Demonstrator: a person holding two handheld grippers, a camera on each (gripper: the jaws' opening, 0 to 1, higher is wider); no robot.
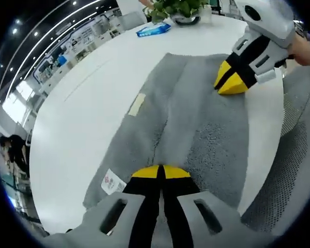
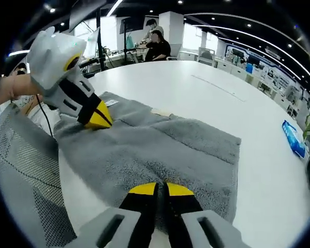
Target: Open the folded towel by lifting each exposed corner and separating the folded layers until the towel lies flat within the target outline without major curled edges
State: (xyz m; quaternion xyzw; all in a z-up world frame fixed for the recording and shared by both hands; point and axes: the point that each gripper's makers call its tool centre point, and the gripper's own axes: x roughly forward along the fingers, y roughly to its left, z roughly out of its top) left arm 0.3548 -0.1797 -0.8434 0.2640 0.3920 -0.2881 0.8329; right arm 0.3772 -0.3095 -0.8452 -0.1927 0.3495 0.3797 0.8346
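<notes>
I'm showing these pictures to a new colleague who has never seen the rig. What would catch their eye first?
Most likely the grey towel spread on the white round table, with a yellow-tipped gripper at each end. The left gripper and the right gripper both have their jaws closed at the towel's edges. A blue packet lies beyond, near a potted plant.

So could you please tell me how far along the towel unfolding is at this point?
Partly done. The grey towel is spread on the white table, but layers still overlap along a central seam. In hand: the left gripper and the right gripper are each closed at opposite towel edges. Left: separating the remaining folds and flattening. No target outline is visible.
</notes>
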